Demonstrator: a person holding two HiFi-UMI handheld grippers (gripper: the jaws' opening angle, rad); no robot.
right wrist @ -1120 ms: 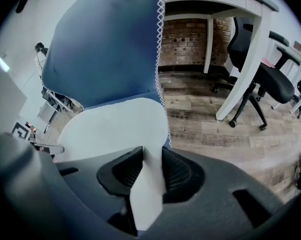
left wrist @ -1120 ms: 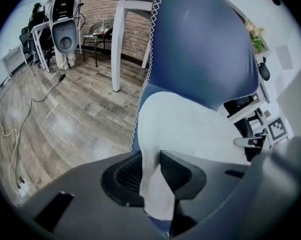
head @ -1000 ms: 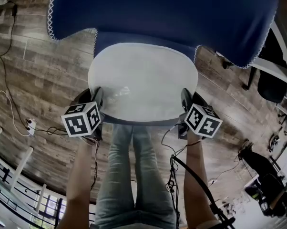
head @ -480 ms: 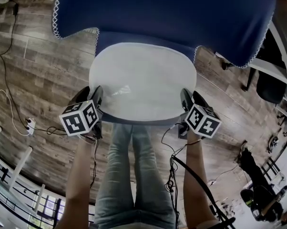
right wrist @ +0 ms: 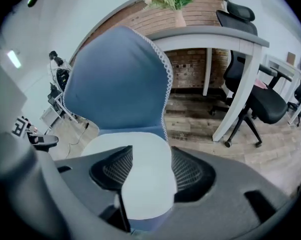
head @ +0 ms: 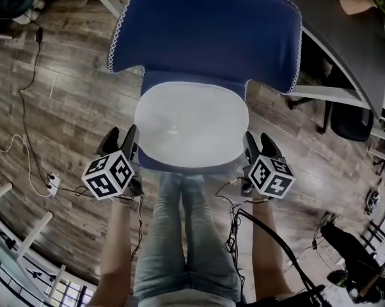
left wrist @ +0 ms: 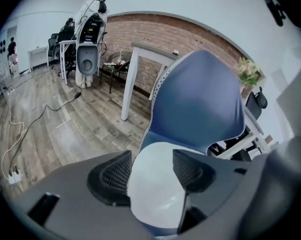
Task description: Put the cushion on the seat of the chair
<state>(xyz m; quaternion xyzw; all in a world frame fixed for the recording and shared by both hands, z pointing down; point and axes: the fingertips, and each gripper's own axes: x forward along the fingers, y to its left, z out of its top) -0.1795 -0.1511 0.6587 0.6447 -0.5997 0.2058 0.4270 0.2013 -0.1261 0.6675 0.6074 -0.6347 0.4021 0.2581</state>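
Observation:
A white oval cushion lies flat on the seat of the blue chair, in front of its tall backrest. My left gripper hangs off the cushion's left front corner and my right gripper off its right front corner, both clear of it. Both pairs of jaws have just been opening and now stand wide with nothing gripped. In the left gripper view the cushion shows below, through the gap of the left gripper. The right gripper view likewise shows the cushion through the gap of the right gripper.
The person's legs in jeans stand right at the seat's front. A grey-topped white table and black office chairs are to the right. Cables and a power strip lie on the wood floor at left.
Both grippers have let go of the cushion's front edge, opened wide and risen. The chair now looks smaller and farther below, with the cushion left on its seat.

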